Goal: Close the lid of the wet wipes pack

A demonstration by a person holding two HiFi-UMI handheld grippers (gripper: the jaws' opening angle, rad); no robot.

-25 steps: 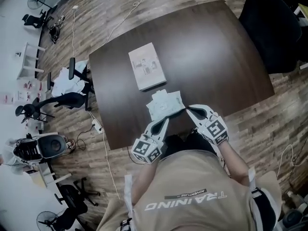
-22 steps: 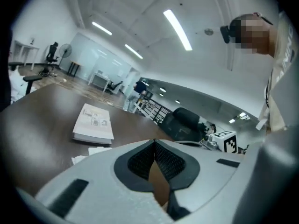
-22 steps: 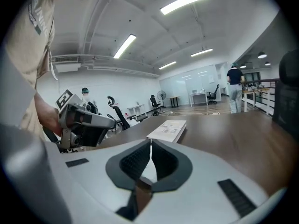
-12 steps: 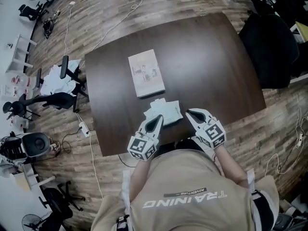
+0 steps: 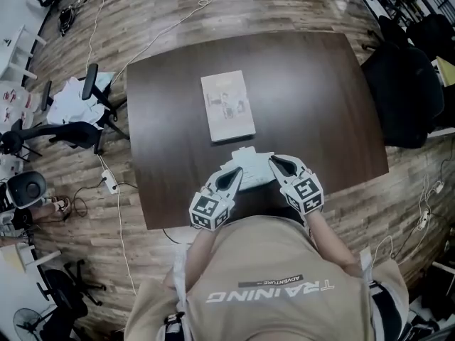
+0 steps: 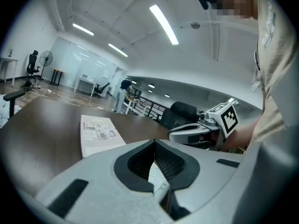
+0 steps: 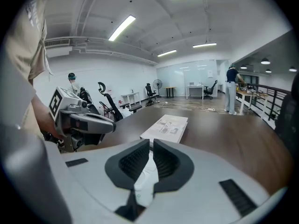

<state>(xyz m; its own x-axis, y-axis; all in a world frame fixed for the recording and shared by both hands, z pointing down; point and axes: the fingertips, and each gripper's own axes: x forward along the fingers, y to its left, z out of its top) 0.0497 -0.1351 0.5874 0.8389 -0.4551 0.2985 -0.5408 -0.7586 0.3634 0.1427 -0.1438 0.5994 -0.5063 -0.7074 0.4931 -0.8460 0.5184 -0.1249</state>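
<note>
Head view: a dark brown worktop point(image 5: 313, 98) is filling the centre of the frame, standing on a wood-plank floor point(image 5: 178, 13). The white wet wipes pack point(image 5: 249, 166) is lying near the worktop's lower edge, just below the centre of the frame. A white printed booklet point(image 5: 227, 105) is lying above it, near but apart. The left gripper point(image 5: 235, 175) is meeting the pack's left end from the lower left. The right gripper point(image 5: 273, 163) is meeting its right end from the lower right. The pack's lid is too small to make out here. The person's beige shirt point(image 5: 270, 283) is taking up the bottom of the frame, and a black chair point(image 5: 405, 84) is standing off the worktop's right edge.

Left gripper view: the jaws of the left gripper point(image 6: 154, 143) are clenching with their tips meeting. They are pinching the printed white film of the wet wipes pack point(image 6: 158, 183), which is showing in the gap behind the tips at lower centre. The booklet point(image 6: 98, 133) is lying at centre left, and the right gripper point(image 6: 174, 133) is pointing leftward at centre right.

Right gripper view: the jaws of the right gripper point(image 7: 151, 146) are standing almost together, grasping the white edge of the wet wipes pack point(image 7: 142, 181) at lower centre. The booklet point(image 7: 166, 127) is lying just beyond the tips. The left gripper point(image 7: 110, 124) is showing at centre left.
</note>
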